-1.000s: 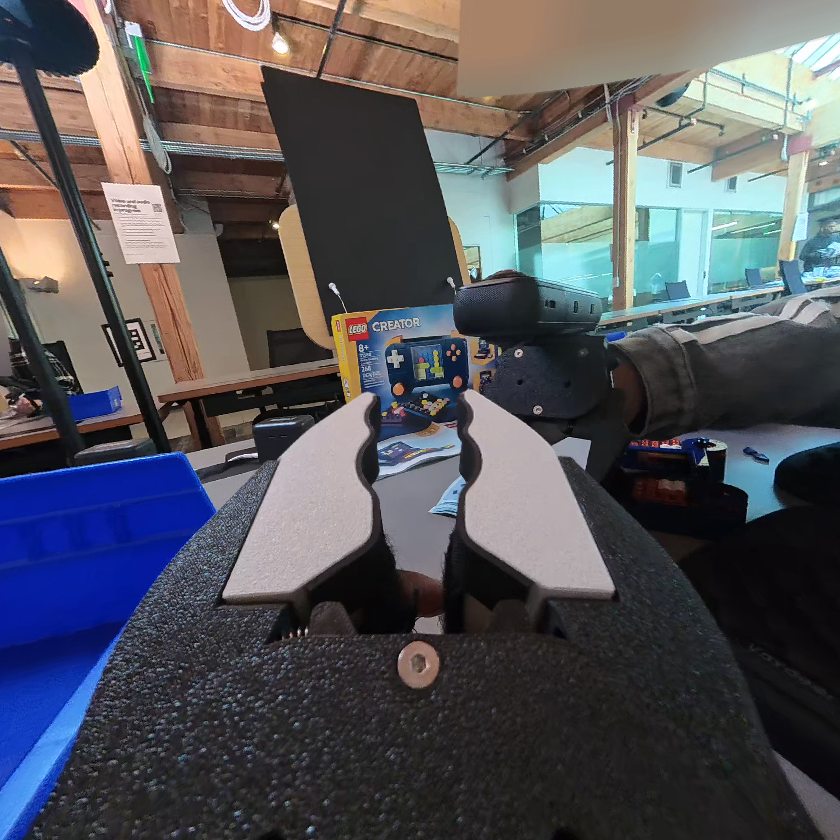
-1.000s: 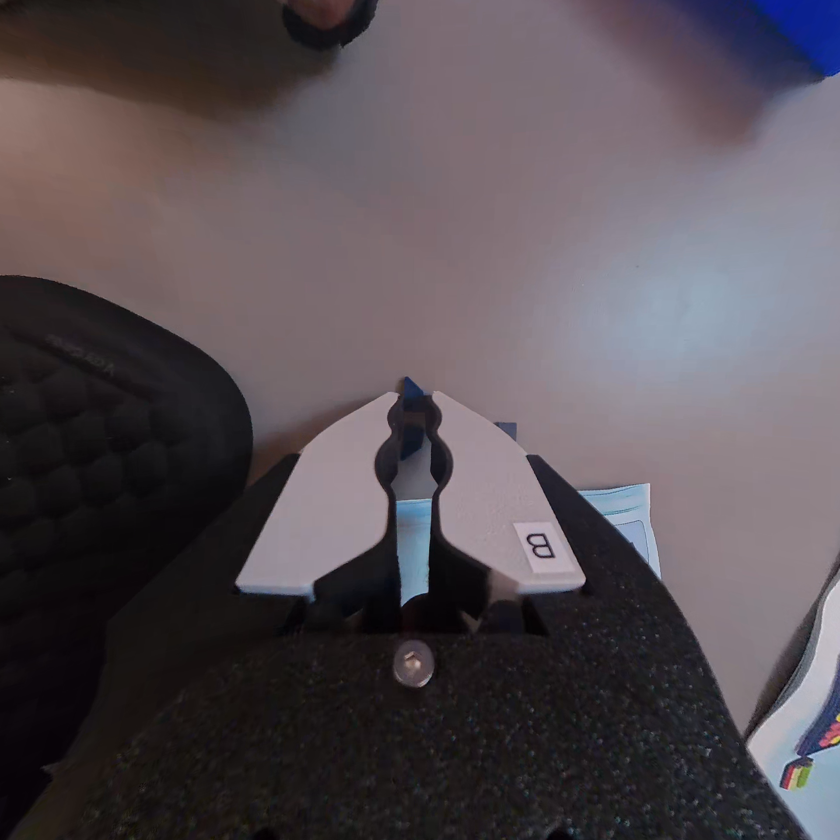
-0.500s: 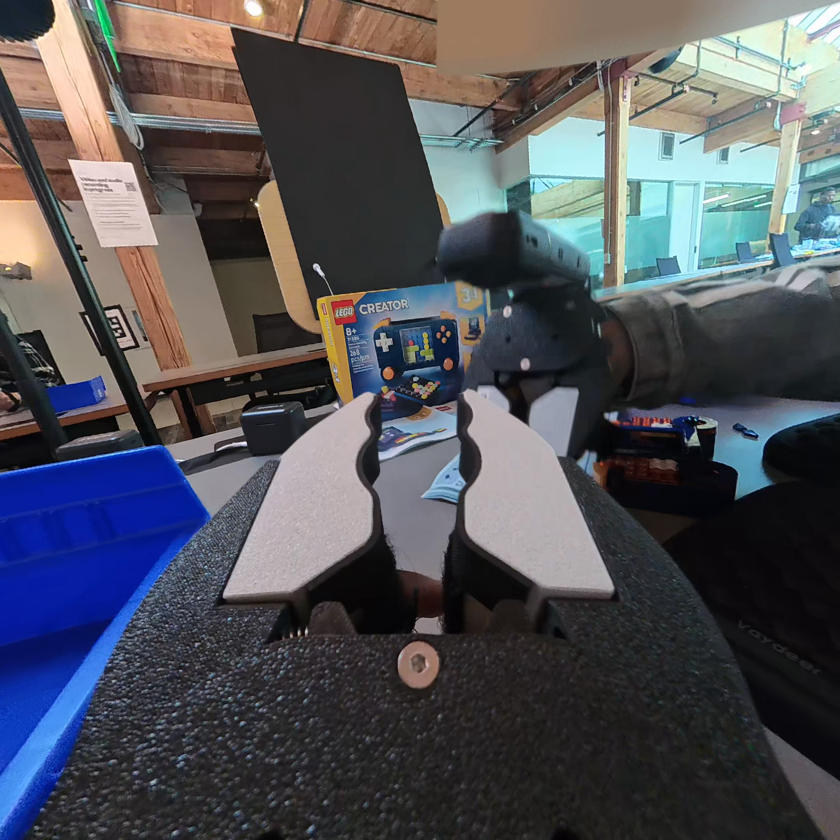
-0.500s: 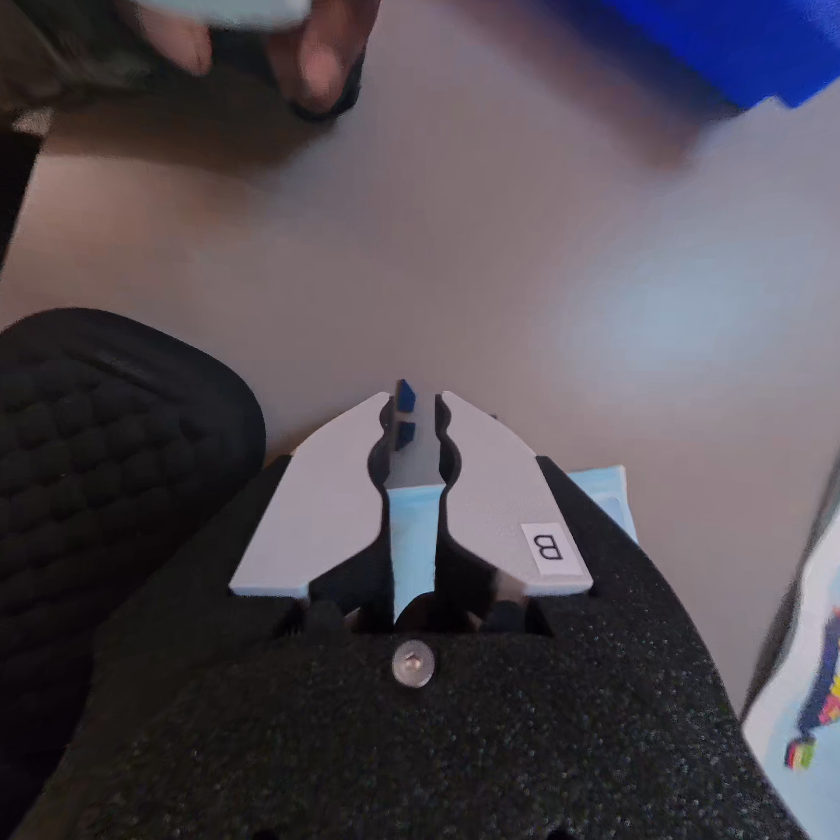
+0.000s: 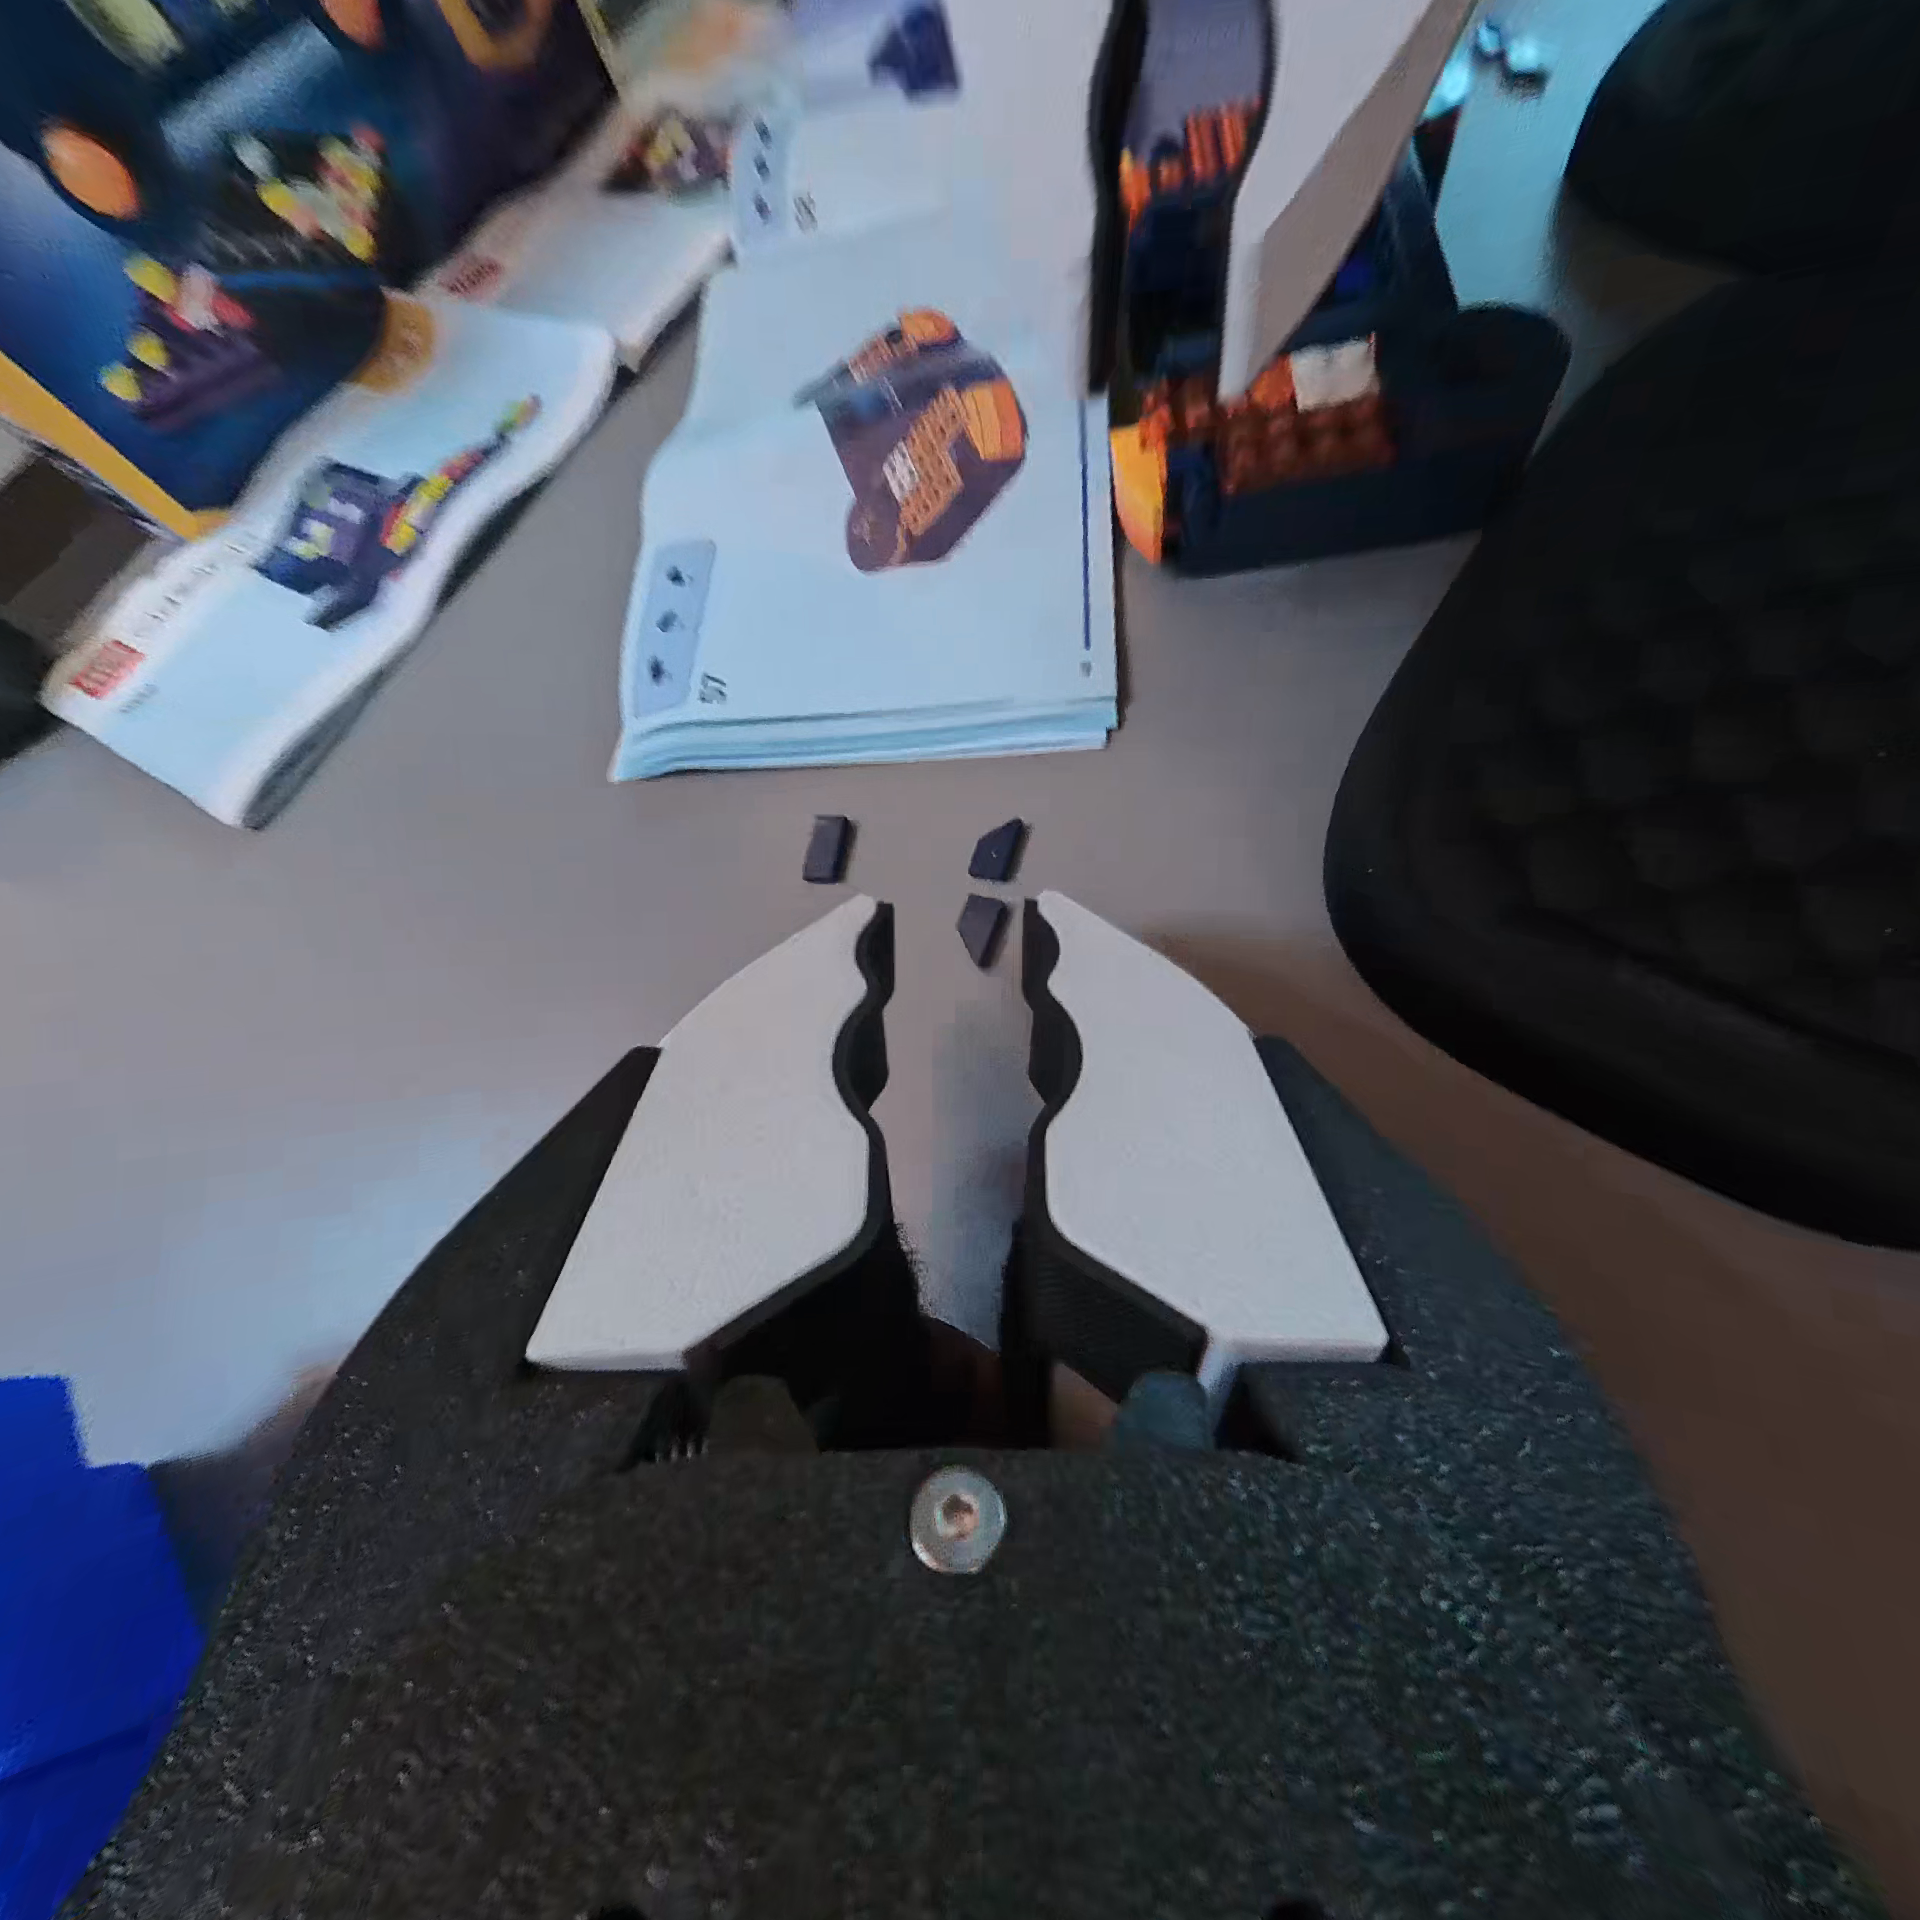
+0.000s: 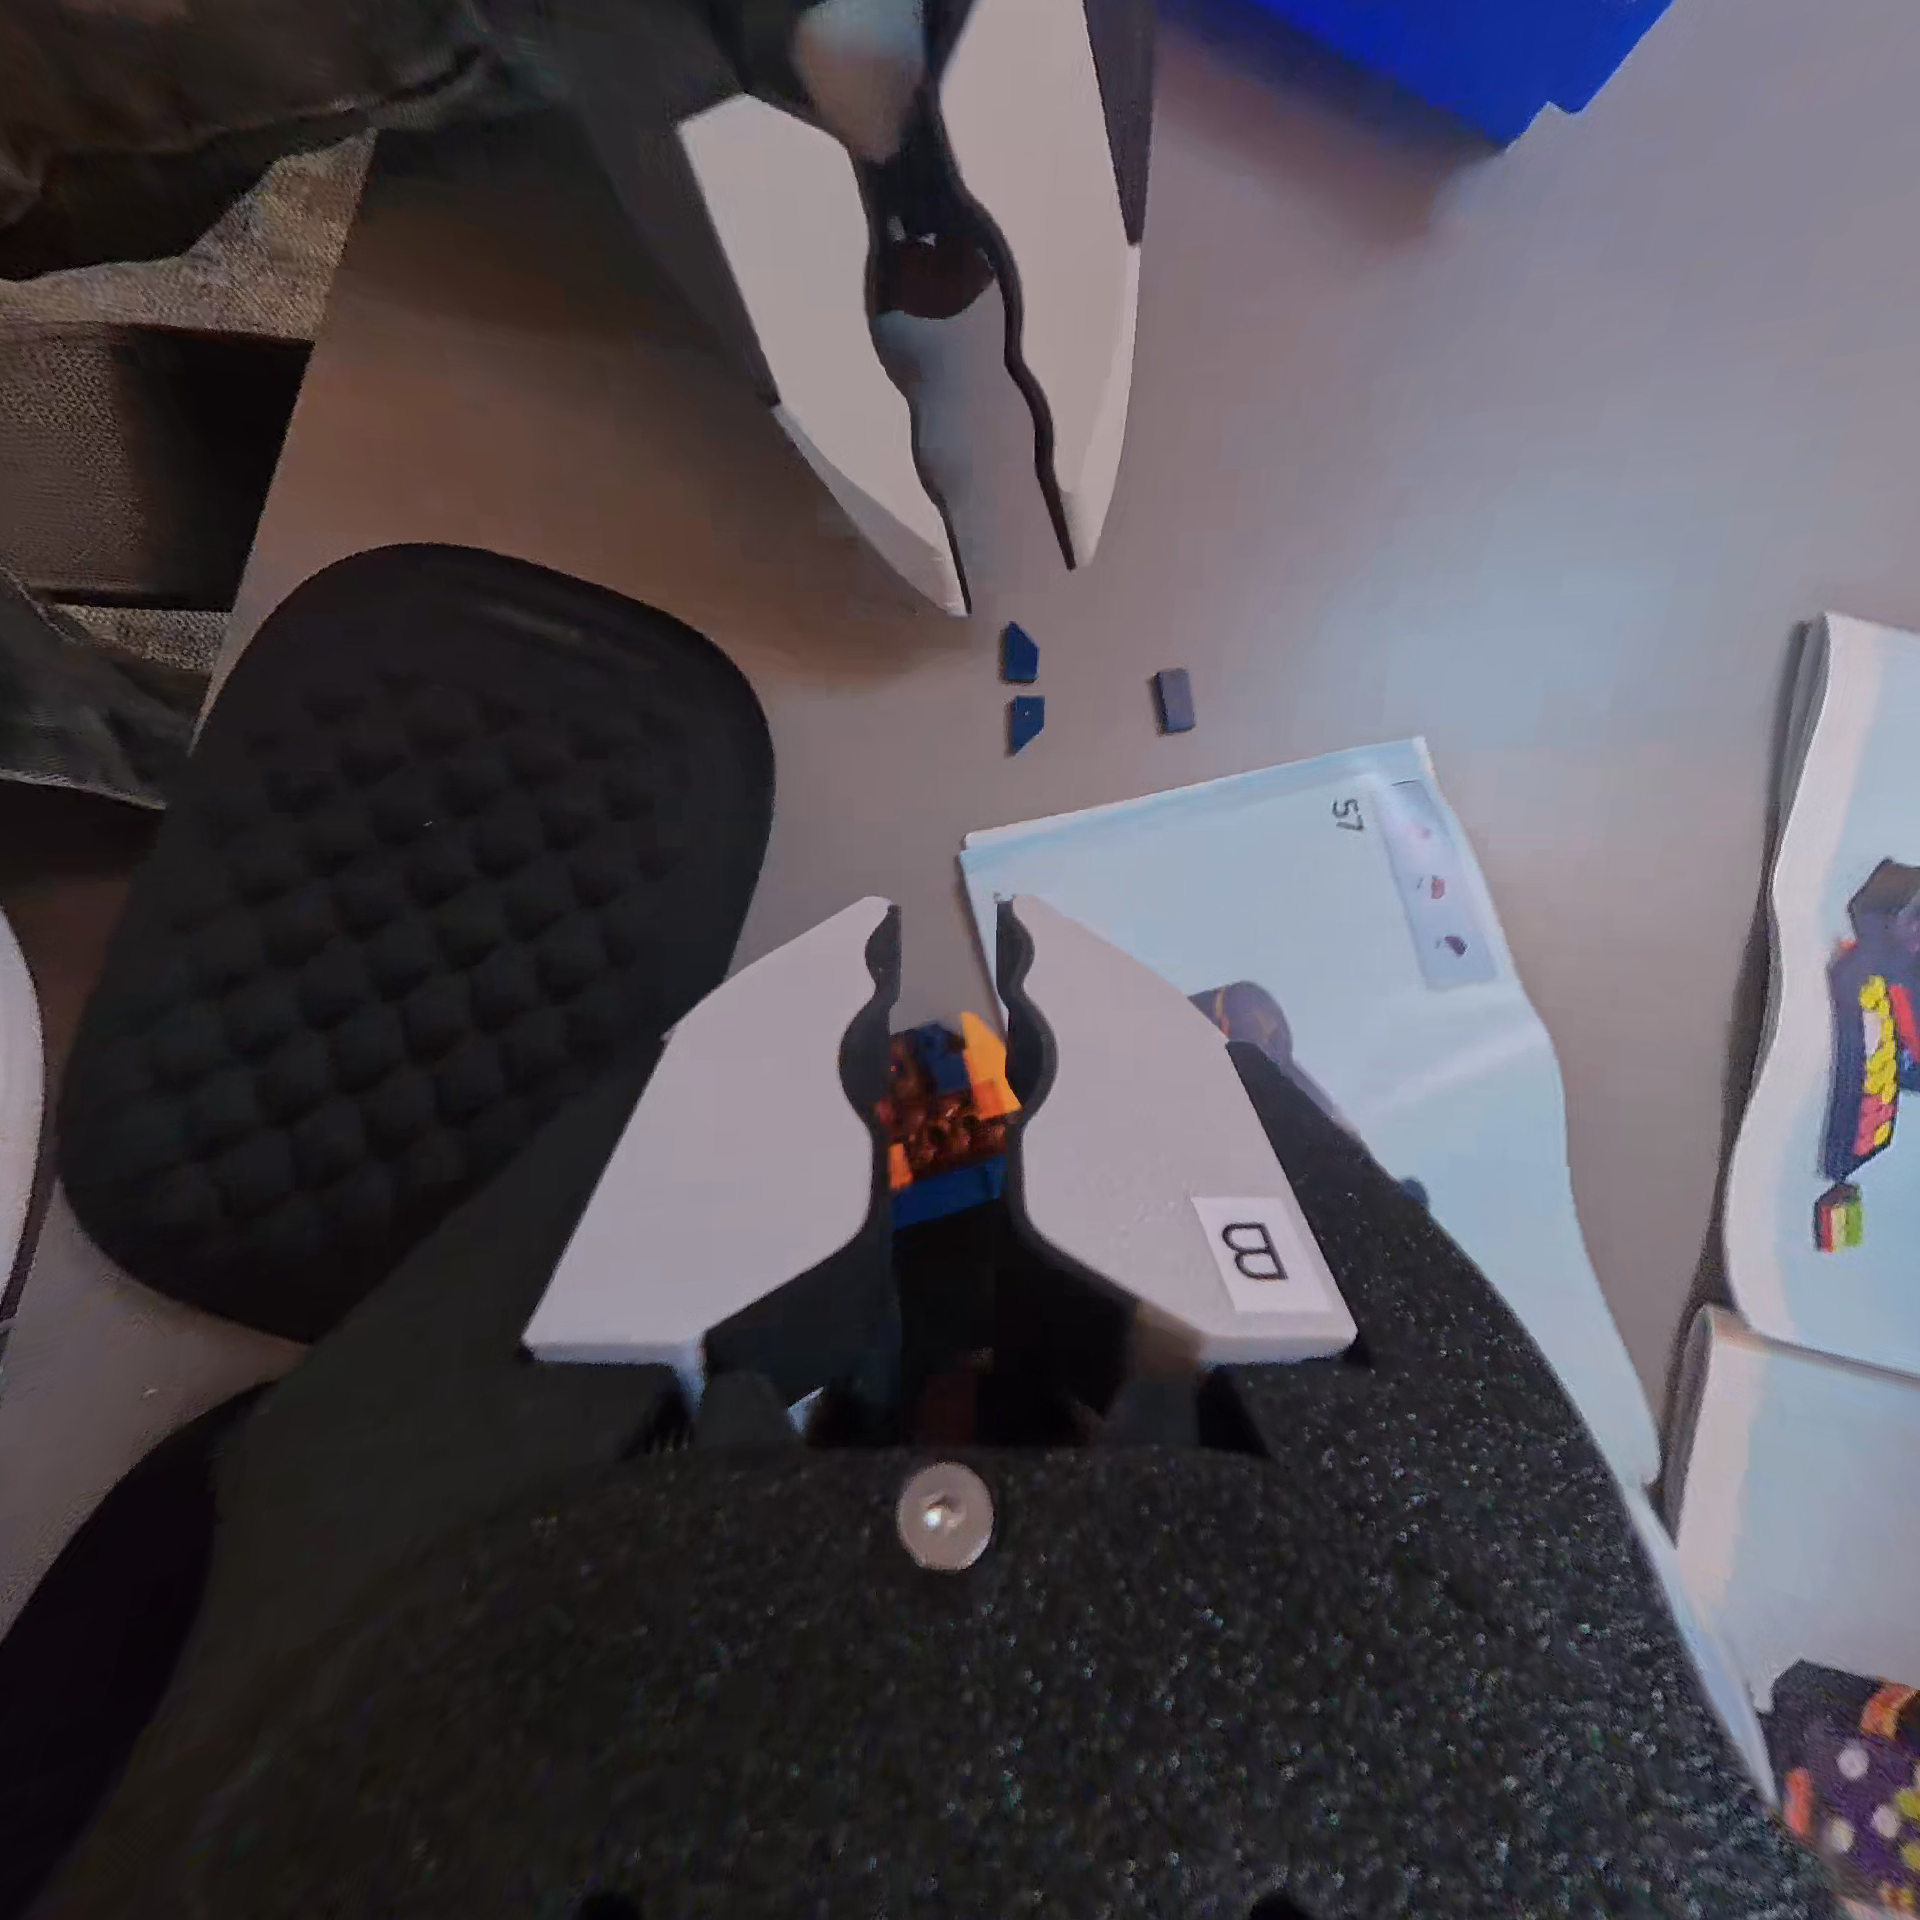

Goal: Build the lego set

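Observation:
Three small dark blue lego pieces lie on the grey table. In the left wrist view one piece (image 5: 982, 928) lies just beyond the tips of my open left gripper (image 5: 956, 914), a second (image 5: 997, 849) is just beyond it, and a third (image 5: 828, 849) is to the left. The right wrist view shows the same pieces (image 6: 1018, 652) (image 6: 1024, 722) (image 6: 1174, 699) under the left gripper's tips (image 6: 1013, 582). My right gripper (image 6: 945, 909) is open and empty. It hovers above the orange and dark blue lego build (image 6: 940, 1122), which also shows in the left wrist view (image 5: 1278, 436).
An open instruction booklet (image 5: 873, 520) lies beyond the pieces, a second booklet (image 5: 312, 540) and the set's box (image 5: 208, 208) to its left. A black padded cushion (image 5: 1662, 727) fills the right side. A blue bin (image 6: 1403, 52) stands at the far edge. Left tips to right tips: about 9 cm.
My left gripper has tipped down from facing across the room to the pieces on the table. My right gripper has let go of a blue piece and pulled back over the build.

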The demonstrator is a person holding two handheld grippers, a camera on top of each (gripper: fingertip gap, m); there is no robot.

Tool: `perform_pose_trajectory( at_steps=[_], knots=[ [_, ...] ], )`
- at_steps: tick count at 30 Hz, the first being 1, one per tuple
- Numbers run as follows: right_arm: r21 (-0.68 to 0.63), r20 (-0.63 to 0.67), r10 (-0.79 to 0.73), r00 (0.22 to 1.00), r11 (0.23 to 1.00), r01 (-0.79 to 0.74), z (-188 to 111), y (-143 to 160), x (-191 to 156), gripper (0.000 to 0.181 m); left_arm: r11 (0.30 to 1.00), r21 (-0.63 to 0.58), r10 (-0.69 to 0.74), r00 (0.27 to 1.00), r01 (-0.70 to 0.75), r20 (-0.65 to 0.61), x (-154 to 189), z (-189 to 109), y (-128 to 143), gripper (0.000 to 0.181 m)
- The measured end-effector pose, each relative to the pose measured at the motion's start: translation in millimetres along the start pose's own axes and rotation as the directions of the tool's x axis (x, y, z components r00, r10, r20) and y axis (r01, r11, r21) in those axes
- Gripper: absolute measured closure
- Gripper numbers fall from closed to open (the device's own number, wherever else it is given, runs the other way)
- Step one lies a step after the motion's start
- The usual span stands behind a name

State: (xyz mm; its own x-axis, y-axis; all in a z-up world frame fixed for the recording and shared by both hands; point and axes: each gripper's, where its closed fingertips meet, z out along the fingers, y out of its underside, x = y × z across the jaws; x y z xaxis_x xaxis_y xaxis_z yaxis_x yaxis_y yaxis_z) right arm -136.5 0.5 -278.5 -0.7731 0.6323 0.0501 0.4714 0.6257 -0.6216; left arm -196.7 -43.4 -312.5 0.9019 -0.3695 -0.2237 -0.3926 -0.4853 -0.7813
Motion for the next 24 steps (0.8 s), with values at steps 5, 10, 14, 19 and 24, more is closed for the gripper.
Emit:
perform_pose_trajectory(
  at_steps=[5, 10, 14, 19, 24],
  knots=[
    [0.054, -0.035, 0.066, 0.997, 0.996, -0.064, -19.6, 17.3, -5.8, 0.166, 0.994, -0.107, -0.007, 0.999, 0.002, -0.046, 3.9, 10.4, 16.5, 0.162],
    [0.095, -0.073, 0.11, 0.991, 0.99, -0.103, -32.8, 32.5, -5.1, 0.166, 0.993, -0.112, -0.049, 0.998, 0.045, -0.028, 5.1, 14.2, 14.9, 0.171],
    [0.113, -0.078, 0.131, 0.988, 0.986, -0.122, -36.9, 39.9, -6.5, 0.167, 0.99, -0.121, -0.077, 0.997, 0.076, 0.003, 2.3, 16.3, 14.5, 0.173],
    [0.125, -0.085, 0.136, 0.987, 0.984, -0.125, -39.9, 45.0, -8.2, 0.166, 0.988, -0.127, -0.086, 0.996, 0.087, 0.014, 2.7, 19.7, 12.2, 0.174],
    [0.135, -0.093, 0.143, 0.985, 0.982, -0.13, -44.1, 47.9, -7.8, 0.166, 0.992, -0.113, -0.055, 0.998, 0.055, 0.0, 4.0, 19.8, 11.5, 0.174]
  ],
)
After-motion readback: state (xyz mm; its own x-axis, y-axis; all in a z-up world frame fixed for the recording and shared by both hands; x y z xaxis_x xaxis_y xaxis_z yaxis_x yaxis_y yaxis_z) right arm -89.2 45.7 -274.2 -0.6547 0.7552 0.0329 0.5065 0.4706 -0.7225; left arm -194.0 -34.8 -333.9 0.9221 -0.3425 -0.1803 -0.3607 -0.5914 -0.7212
